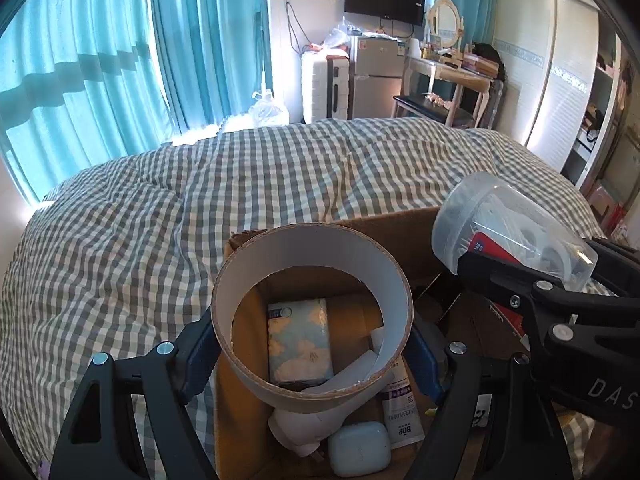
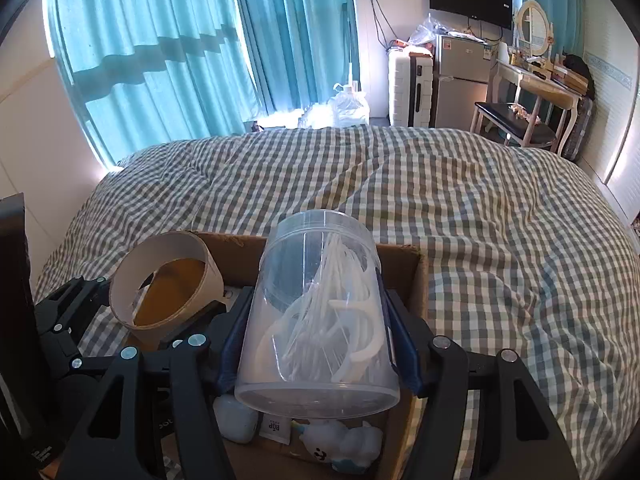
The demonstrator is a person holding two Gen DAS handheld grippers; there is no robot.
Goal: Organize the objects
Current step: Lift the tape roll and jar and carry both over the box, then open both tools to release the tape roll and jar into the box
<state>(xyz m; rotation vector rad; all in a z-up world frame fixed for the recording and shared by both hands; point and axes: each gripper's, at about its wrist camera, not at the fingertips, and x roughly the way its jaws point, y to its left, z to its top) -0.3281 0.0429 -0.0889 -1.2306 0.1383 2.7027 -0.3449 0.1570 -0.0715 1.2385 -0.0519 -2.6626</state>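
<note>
My left gripper (image 1: 312, 354) is shut on a wide cardboard tape ring (image 1: 312, 272) and holds it above an open cardboard box (image 1: 236, 400). The ring also shows in the right wrist view (image 2: 168, 280). My right gripper (image 2: 316, 340) is shut on a clear plastic jar (image 2: 320, 320) with white plastic pieces inside, also over the box (image 2: 404, 256). The jar shows at the right of the left wrist view (image 1: 512, 236). Inside the box lie a tissue pack (image 1: 300, 340), a white case (image 1: 360, 454), a white tube (image 1: 402, 412) and a white plush toy (image 2: 344, 446).
The box sits on a bed with a grey checked duvet (image 1: 200, 208). Teal curtains (image 1: 120, 60) hang behind it. A suitcase (image 2: 410, 88), small fridge (image 2: 460, 84), dressing table (image 2: 540, 76) and stool (image 2: 512, 120) stand beyond the bed's far end.
</note>
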